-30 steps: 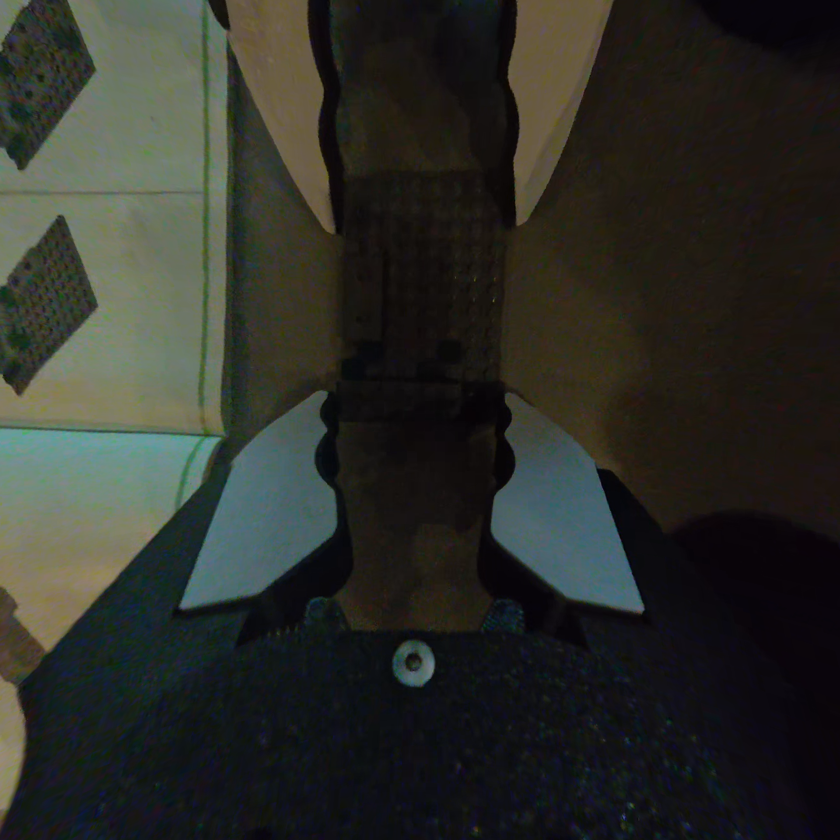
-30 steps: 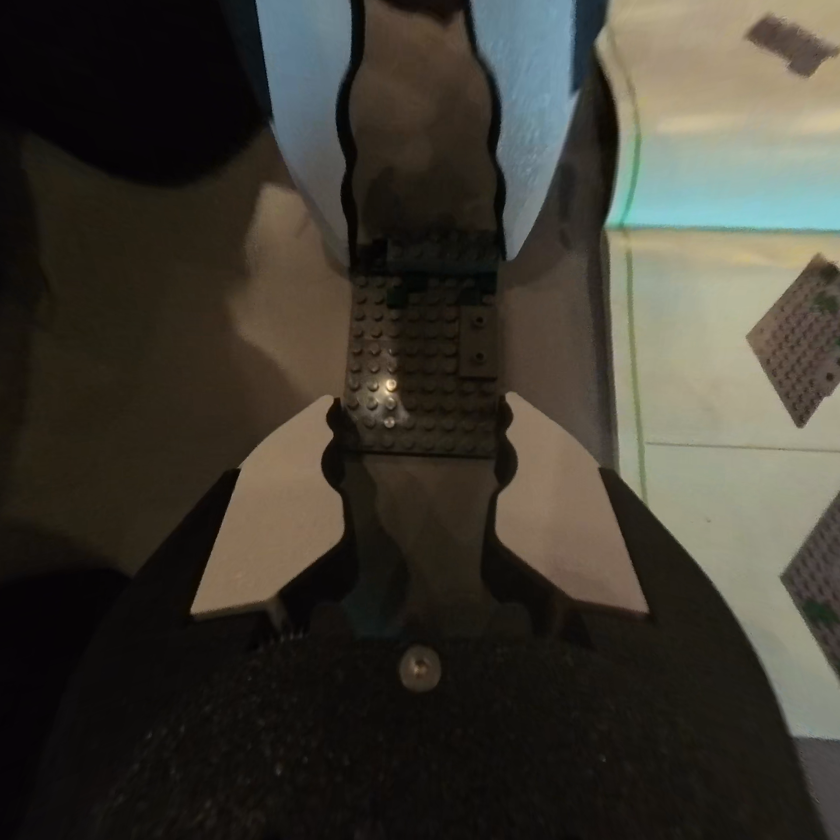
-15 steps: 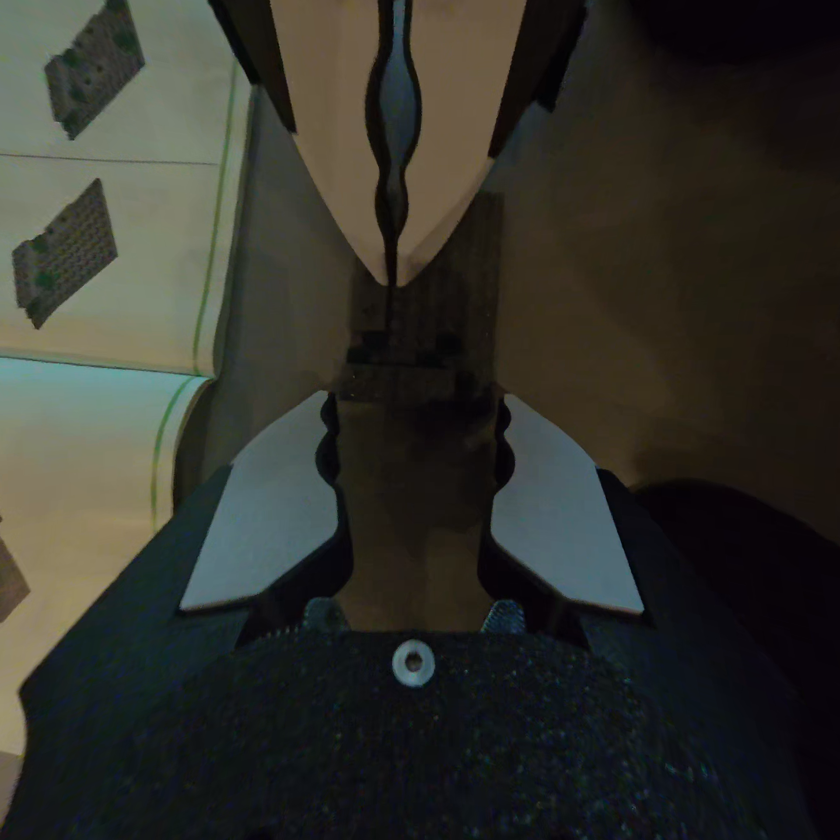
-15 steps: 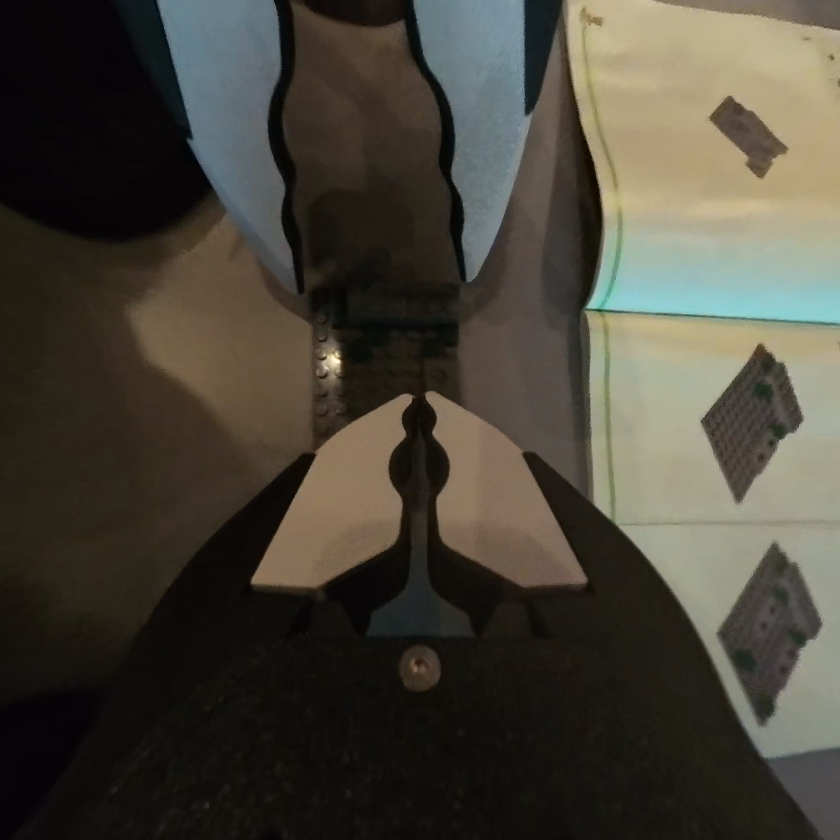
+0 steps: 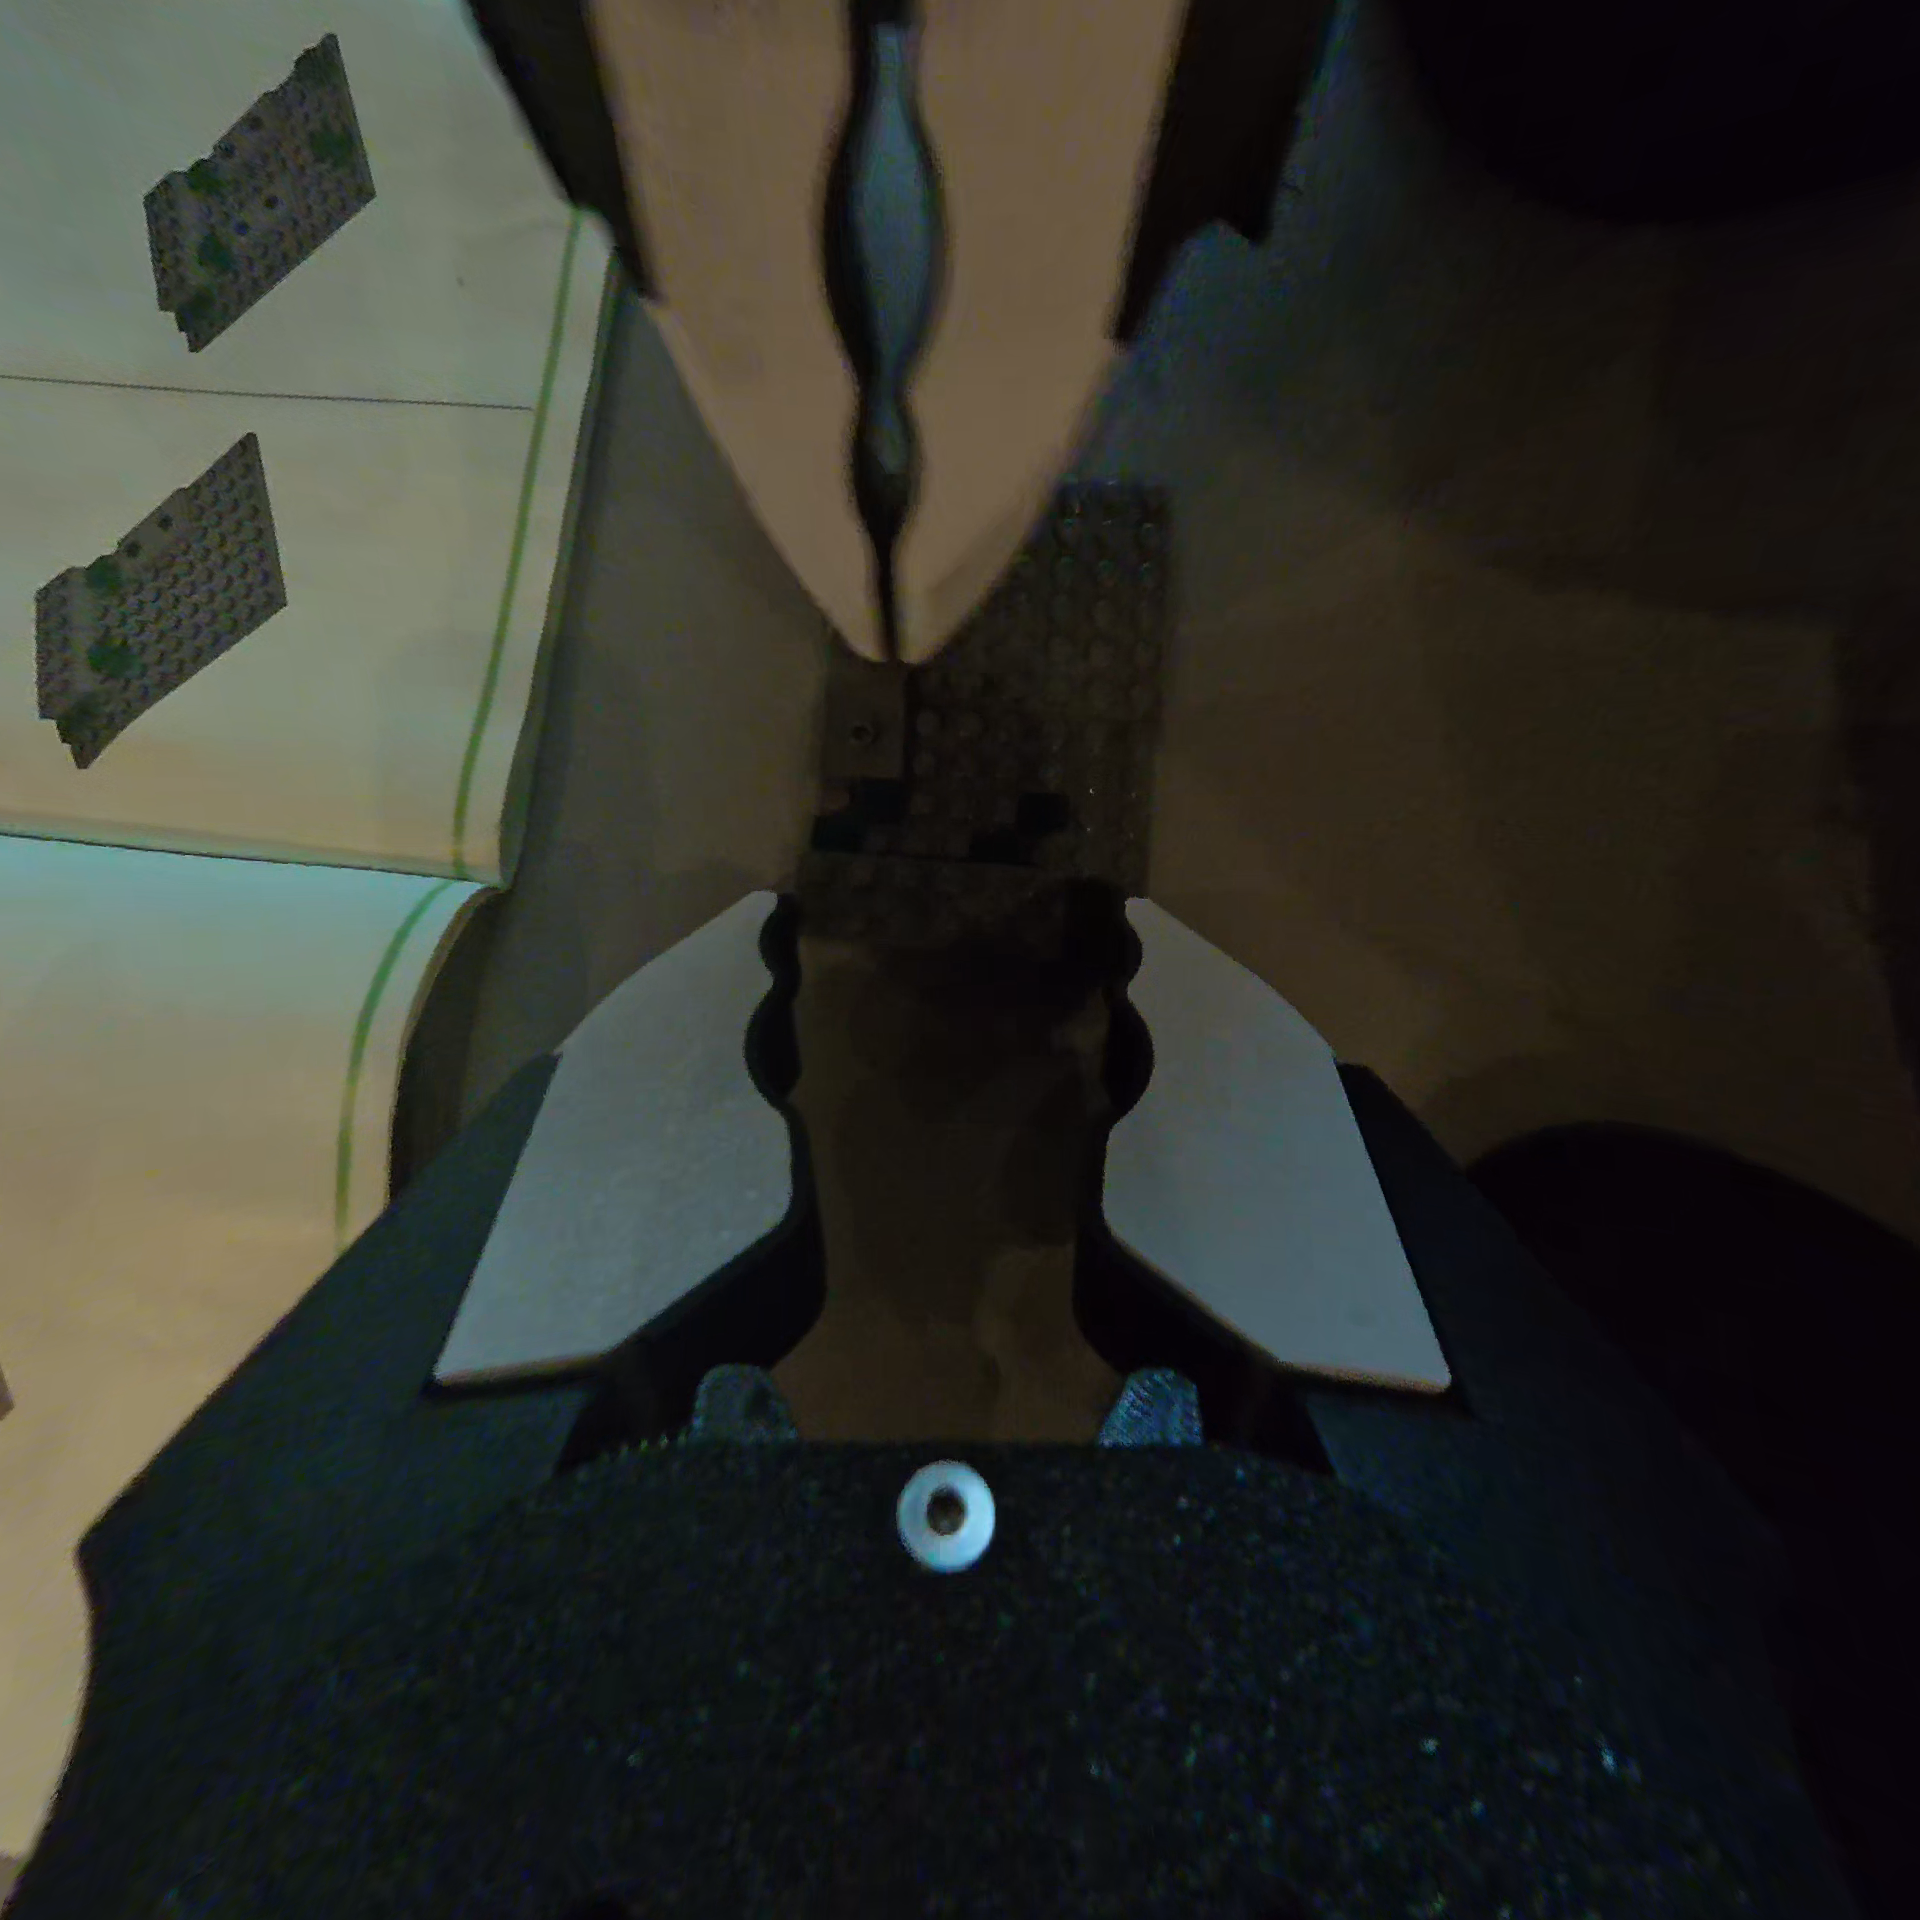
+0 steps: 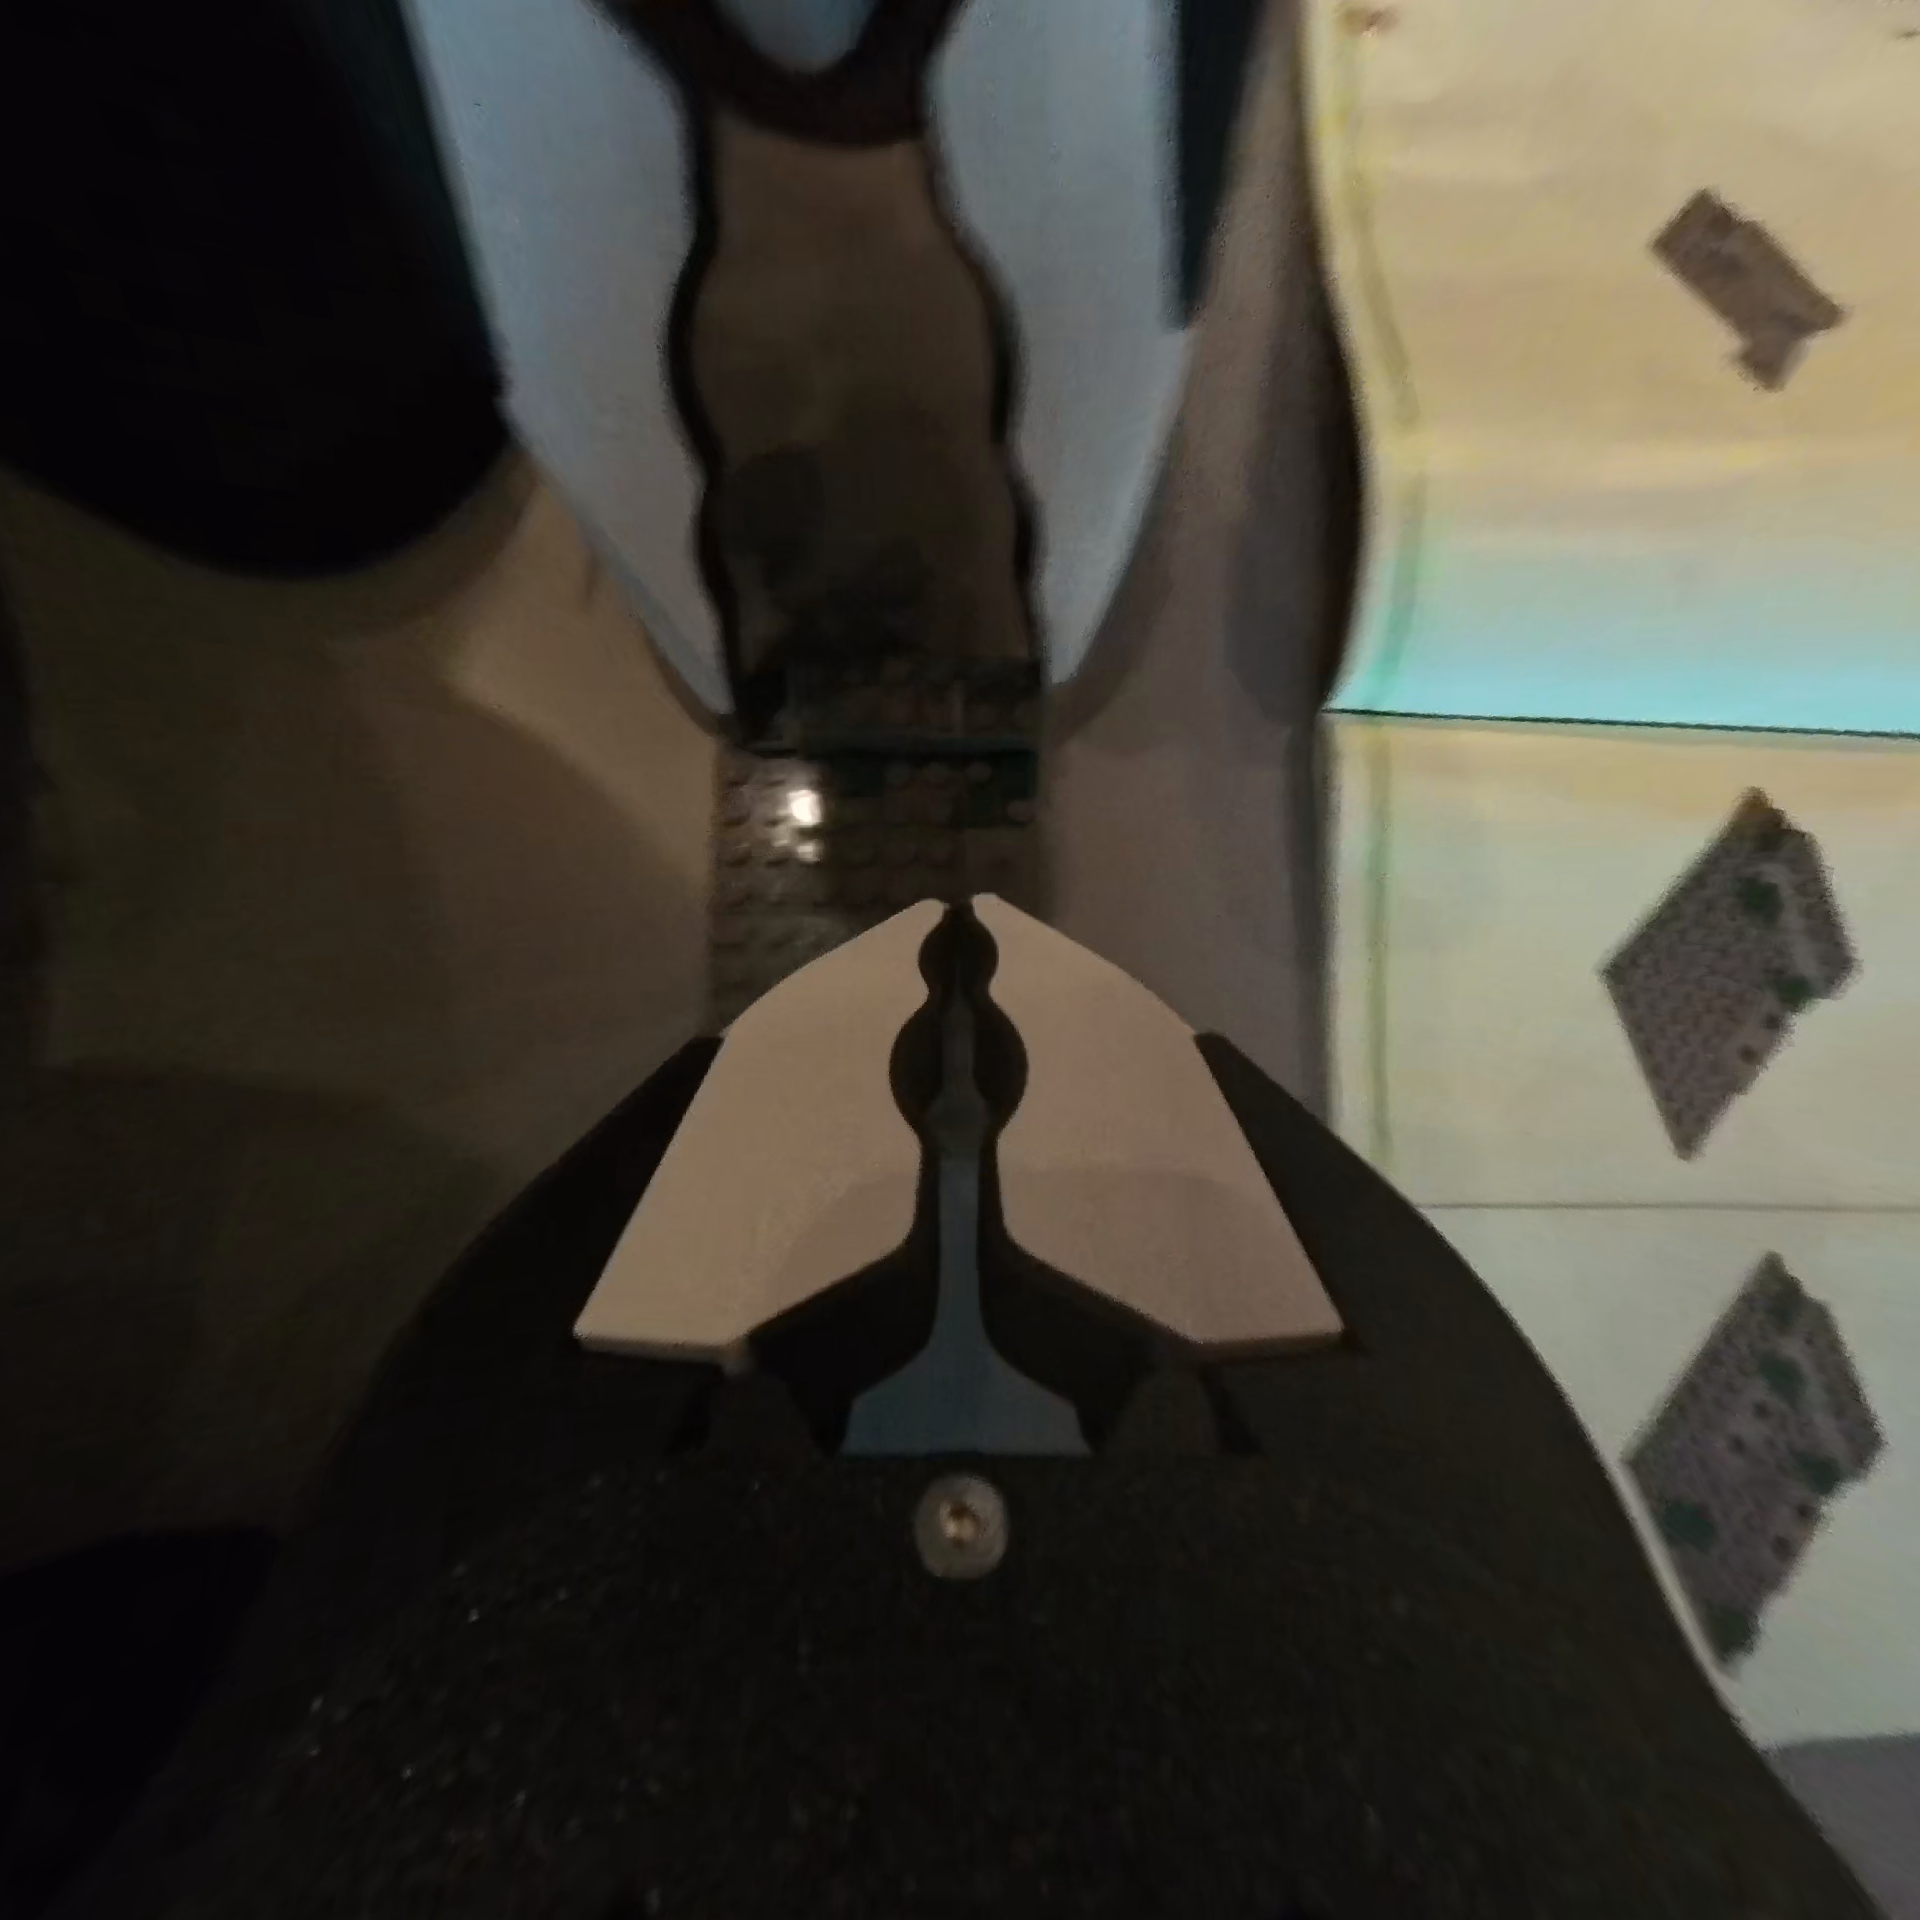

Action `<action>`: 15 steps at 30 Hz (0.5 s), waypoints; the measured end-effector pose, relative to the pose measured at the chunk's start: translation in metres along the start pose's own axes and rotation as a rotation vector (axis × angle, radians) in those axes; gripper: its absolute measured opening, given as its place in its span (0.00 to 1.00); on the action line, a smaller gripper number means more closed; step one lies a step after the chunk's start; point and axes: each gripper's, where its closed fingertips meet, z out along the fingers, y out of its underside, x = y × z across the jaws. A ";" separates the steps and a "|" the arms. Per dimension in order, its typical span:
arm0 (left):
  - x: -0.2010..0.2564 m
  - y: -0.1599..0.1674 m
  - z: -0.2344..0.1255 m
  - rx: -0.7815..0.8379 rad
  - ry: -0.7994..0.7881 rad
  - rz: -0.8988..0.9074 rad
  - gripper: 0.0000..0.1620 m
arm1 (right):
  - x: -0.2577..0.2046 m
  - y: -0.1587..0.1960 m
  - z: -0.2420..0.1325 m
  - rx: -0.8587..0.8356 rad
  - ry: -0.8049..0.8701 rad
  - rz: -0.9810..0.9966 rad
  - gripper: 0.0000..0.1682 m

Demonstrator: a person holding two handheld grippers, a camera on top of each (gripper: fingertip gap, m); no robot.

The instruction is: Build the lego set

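Observation:
A dark grey studded baseplate lies between both grippers on a dim table. My left gripper grips its near end across the width, one finger on each side edge. Dark green pieces sit on that end. A small light grey piece is on the plate's left edge. My right gripper is shut with nothing visible between its fingers. In the left wrist view its tips rest at the plate's surface just beyond the small piece. The right wrist view shows the plate and the left gripper beyond.
An open instruction booklet with pictures of grey plates lies left of the plate in the left wrist view, and on the right in the right wrist view. Dark shadowed shapes fill the other side. Some 5 cm of space lies between my two pairs of fingers.
My right gripper was open around the plate's end a second ago. It has shut and moved over the plate to the small piece. My left gripper has kept its hold.

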 end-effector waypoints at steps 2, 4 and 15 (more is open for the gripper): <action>0.001 0.001 0.000 -0.006 -0.006 0.003 0.36 | 0.008 0.001 0.000 -0.019 0.019 -0.011 0.00; 0.001 0.001 0.000 -0.015 -0.017 0.005 0.36 | 0.008 0.001 0.003 -0.036 0.002 -0.016 0.00; 0.000 -0.001 -0.012 0.023 -0.083 -0.034 0.35 | 0.003 0.003 0.011 -0.113 0.015 -0.105 0.00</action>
